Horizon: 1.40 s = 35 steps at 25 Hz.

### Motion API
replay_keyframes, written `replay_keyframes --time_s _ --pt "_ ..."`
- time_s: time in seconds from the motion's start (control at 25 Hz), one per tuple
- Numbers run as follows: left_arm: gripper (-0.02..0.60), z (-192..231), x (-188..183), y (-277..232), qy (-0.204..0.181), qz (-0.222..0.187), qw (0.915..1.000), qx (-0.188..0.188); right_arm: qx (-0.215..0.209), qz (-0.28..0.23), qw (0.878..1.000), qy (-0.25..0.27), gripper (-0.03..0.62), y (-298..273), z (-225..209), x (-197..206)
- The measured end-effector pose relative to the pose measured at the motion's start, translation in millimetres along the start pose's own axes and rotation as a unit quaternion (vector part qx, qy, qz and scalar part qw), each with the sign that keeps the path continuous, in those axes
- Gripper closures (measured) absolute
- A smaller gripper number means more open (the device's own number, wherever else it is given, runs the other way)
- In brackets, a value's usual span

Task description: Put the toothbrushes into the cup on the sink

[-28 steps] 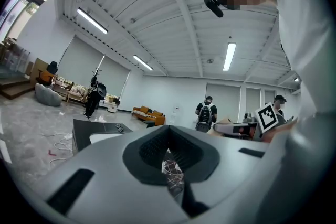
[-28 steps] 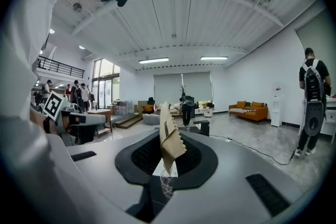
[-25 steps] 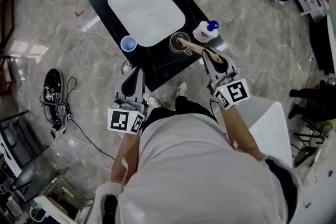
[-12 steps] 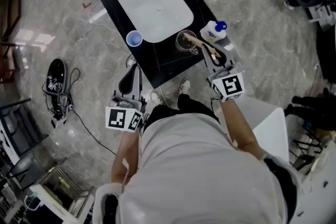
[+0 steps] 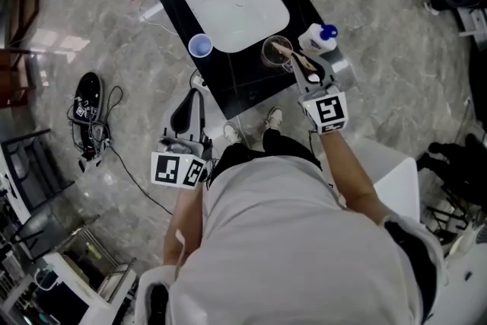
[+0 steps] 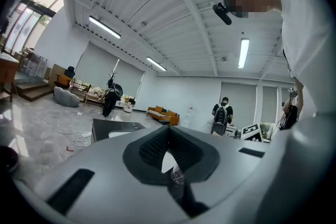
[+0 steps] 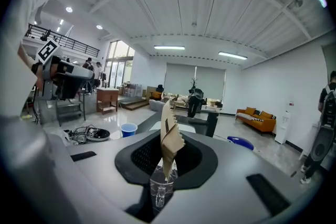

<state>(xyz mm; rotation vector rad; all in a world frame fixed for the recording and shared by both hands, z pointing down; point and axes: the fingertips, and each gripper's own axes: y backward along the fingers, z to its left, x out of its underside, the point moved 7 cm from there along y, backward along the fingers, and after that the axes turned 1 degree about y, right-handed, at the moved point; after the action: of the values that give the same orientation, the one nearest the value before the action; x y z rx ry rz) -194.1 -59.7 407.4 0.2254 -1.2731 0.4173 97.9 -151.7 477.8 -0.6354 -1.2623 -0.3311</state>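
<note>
Right gripper holds a wrapped toothbrush at the clear cup; left gripper clenched on nothing.

Head view: on the black sink [image 5: 245,81], a blue cup [image 5: 200,46] stands near-left of the basin and a clear cup [image 5: 276,52] near-right, with a bottle [image 5: 318,38] just right of the clear cup. The right gripper [image 5: 306,69] grips the near end of the toothbrush [image 5: 293,57], and the brush's far end lies within the clear cup's outline. The left gripper [image 5: 195,97] hangs over the floor, just near of the sink. Left gripper view: the left gripper [image 6: 169,157] has its jaws drawn together, with only a thin pale slit between them and no object gripped. Right gripper view: the right gripper [image 7: 165,165] has its jaws clamped on the toothbrush [image 7: 169,141], which stands upright in a paper wrapper with a clear lower part. The blue cup [image 7: 128,129] shows far-left.
</note>
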Motion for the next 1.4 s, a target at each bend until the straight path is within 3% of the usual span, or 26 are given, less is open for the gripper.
replay_keyframes --time_s 0.52,1.0,1.16,1.4 --pt "0.578 -3.3 -1.6 2.0 0.003 -0.009 0.9998 -0.02 -0.013 0.004 1.0 0.022 0.534 -18.3 -2.1 6.1" --pt "0.578 -7.3 -1.2 4.9 0.017 -0.013 0.9992 -0.034 -0.036 0.001 0.999 -0.009 0.531 -23.1 1.5 5.6" --pt "0.578 -7.2 2.2 3.0 0.023 -0.013 0.9991 -0.032 -0.04 -0.01 0.999 -0.007 0.488 -21.7 0.6 1.6" --pt "0.578 -8.6 3.6 -4.2 0.028 -0.013 0.9993 -0.02 -0.027 -0.024 0.999 -0.005 0.477 -15.3 -5.4 -8.0"
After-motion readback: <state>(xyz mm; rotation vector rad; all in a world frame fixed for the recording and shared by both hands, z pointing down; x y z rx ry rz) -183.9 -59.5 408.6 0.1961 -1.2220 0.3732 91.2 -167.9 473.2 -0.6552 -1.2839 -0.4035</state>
